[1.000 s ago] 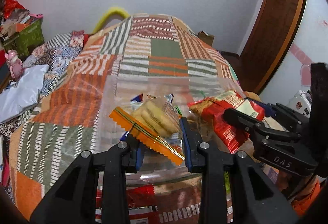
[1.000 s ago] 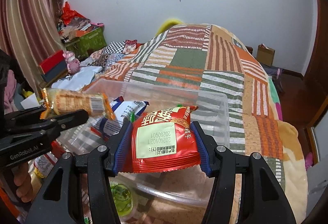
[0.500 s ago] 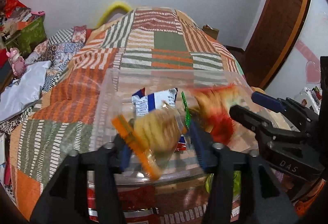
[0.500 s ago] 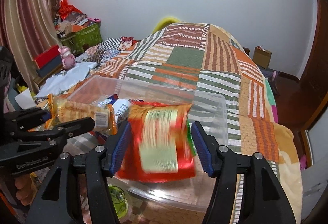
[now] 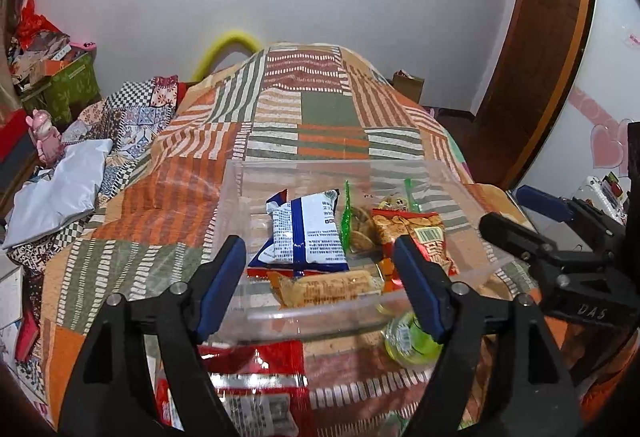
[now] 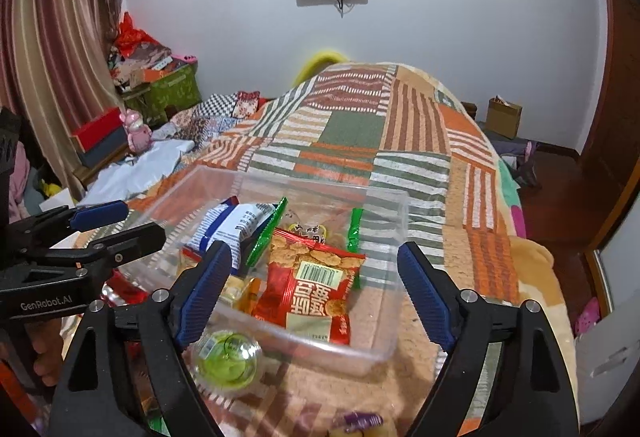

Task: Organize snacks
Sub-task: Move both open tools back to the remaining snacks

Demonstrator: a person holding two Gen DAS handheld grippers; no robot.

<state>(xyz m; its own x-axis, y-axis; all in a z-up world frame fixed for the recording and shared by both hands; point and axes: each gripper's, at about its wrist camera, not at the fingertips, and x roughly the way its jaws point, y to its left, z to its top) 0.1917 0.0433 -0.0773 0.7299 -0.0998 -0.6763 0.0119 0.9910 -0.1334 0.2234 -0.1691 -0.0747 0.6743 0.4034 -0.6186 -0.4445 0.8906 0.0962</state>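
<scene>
Two grippers are held wide above the near rim of the clear plastic bin [image 5: 440, 173] on the patchwork quilt [image 5: 320, 109]. Left gripper [image 5: 320, 277]: jaws just opened, nothing clamped, the orange biscuit packet [image 5: 324, 287] seen lying in the bin below. Right gripper [image 6: 316, 285]: jaws likewise just spread, nothing gripped, the red cracker bag [image 6: 316, 289] lying flat in the bin. Just outside the rim a green jelly cup [image 6: 226, 359] is seen. Farther in, a blue-and-white packet [image 5: 306, 233] is propped beside green-edged wrappers [image 6: 354, 227].
</scene>
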